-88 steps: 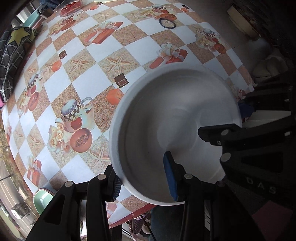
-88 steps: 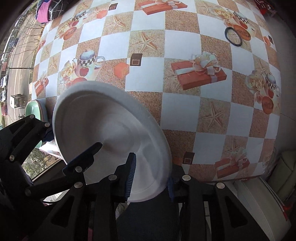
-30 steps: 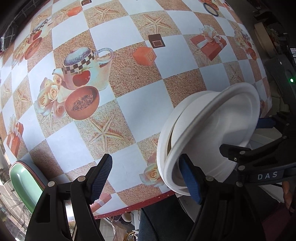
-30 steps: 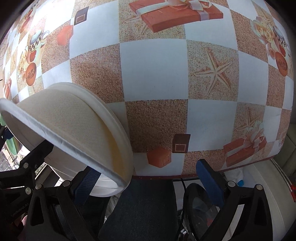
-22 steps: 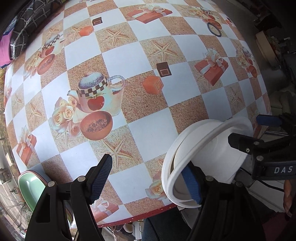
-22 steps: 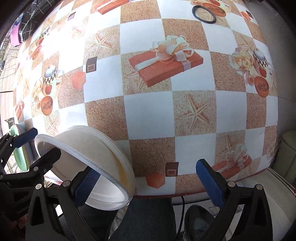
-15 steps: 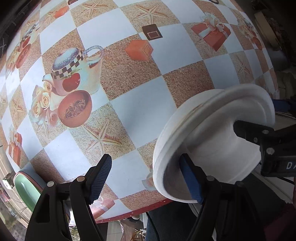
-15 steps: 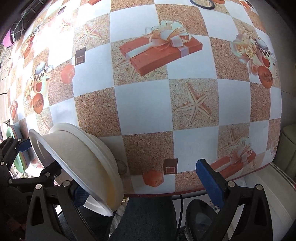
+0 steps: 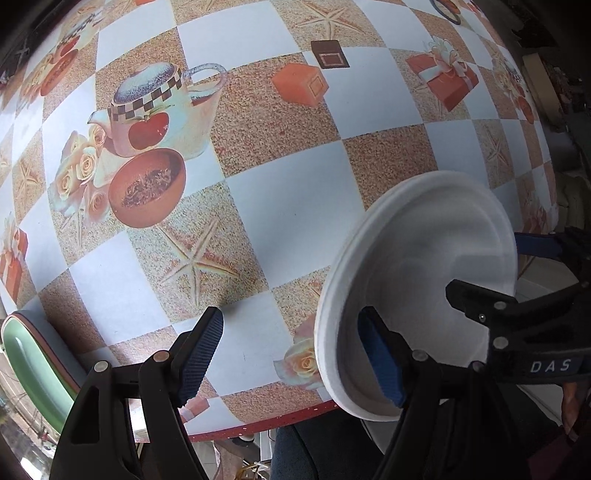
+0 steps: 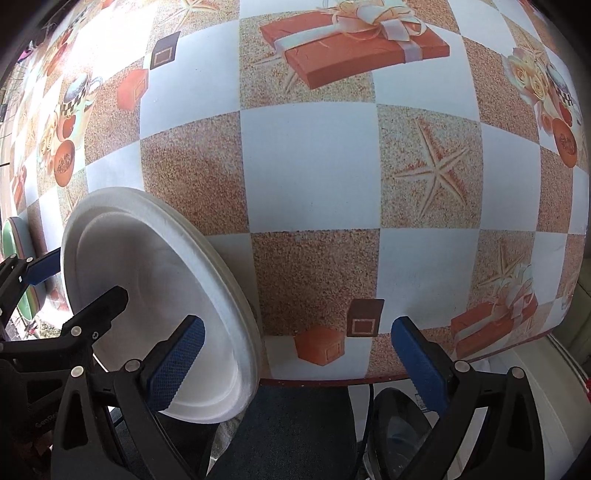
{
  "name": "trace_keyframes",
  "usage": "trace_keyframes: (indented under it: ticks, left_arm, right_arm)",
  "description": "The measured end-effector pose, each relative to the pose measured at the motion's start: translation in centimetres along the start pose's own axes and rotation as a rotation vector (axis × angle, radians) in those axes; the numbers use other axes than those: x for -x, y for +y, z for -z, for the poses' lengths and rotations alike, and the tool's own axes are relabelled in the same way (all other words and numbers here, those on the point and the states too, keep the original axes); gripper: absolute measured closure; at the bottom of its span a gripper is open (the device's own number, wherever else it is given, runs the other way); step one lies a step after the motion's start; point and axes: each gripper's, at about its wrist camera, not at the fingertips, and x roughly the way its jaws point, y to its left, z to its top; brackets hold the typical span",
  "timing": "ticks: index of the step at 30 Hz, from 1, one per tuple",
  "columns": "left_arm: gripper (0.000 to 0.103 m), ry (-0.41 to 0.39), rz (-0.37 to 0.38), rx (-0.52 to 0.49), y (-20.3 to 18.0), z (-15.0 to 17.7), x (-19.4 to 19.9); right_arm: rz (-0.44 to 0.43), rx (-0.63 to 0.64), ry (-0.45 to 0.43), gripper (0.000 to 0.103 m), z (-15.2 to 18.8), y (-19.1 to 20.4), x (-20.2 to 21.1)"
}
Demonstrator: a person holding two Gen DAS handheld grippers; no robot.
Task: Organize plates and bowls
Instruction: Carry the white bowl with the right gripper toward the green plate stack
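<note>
A white foam plate (image 9: pixel 424 258) (image 10: pixel 147 266) is tilted at the table's near edge, hollow side towards both cameras, with a second rim nested behind it. My left gripper (image 9: pixel 291 356) is open; the plate's rim passes between its fingers and its right pad (image 9: pixel 380 363) hangs inside the hollow. My right gripper (image 10: pixel 297 362) is open wide, its left pad (image 10: pixel 177 362) inside the same hollow and its right pad over the tablecloth. Each view also shows a black finger (image 9: pixel 480 299) (image 10: pixel 99 306) of the other gripper over the plate. What bears the plate's underside is hidden.
The table (image 9: pixel 303 206) (image 10: pixel 306 166) wears a checkered cloth printed with teapots, starfish and gift boxes. A green chair (image 9: pixel 26 362) stands past its left corner. A black ring (image 9: pixel 445 11) lies far back. Dark blue cloth (image 10: pixel 295 435) lies below the front edge.
Both grippers, shut on white rims earlier, now stand open. The nested white pieces tipped from edge-on until the hollow faces the cameras. Both hands have come closer to the table.
</note>
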Motion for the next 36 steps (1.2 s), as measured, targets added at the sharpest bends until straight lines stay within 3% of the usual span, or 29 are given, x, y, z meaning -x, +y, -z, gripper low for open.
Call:
trace_keyframes:
  ticks: [7,11,16,17,22,28,31,34,36]
  left_arm:
    - [0.018,-0.091,-0.021,0.006,-0.4,-0.5,0.6]
    - [0.000,-0.059,-0.031,0.080,1.9,-1.1,0.7]
    - [0.000,-0.057,-0.031,0.093,3.1,-0.9,-0.3]
    - [0.000,-0.061,-0.031,0.095,3.2,-0.8,-0.4]
    - [0.000,-0.095,-0.032,0.104,3.4,-1.6,-0.3]
    - [0.001,-0.072,-0.028,0.117,4.2,-1.2,-0.9]
    - [0.011,-0.067,-0.035,0.087,3.0,-1.3,-0.7]
    - [0.032,-0.060,-0.023,0.038,1.4,-2.0,-0.5]
    - [0.059,-0.051,0.010,0.018,0.8,-2.2,-0.5]
  right_arm:
    - [-0.021,-0.012,-0.019,0.000,0.4,-1.0,-1.4]
    - [-0.033,-0.019,-0.012,0.000,0.3,-1.3,-1.4]
    - [-0.031,-0.020,0.004,0.000,-0.3,-1.2,-1.1]
    - [-0.031,-0.018,0.005,0.000,-2.2,-1.3,0.3]
    - [-0.030,-0.017,-0.008,0.000,-2.0,-1.5,0.1]
    - [-0.027,-0.020,-0.008,0.000,-2.2,-1.0,1.3]
    - [-0.030,-0.025,-0.002,0.002,-2.0,-0.7,1.8]
    - [-0.034,-0.002,0.019,0.015,-1.8,0.3,2.4]
    - [-0.043,0.036,0.013,0.030,-1.7,1.3,3.0]
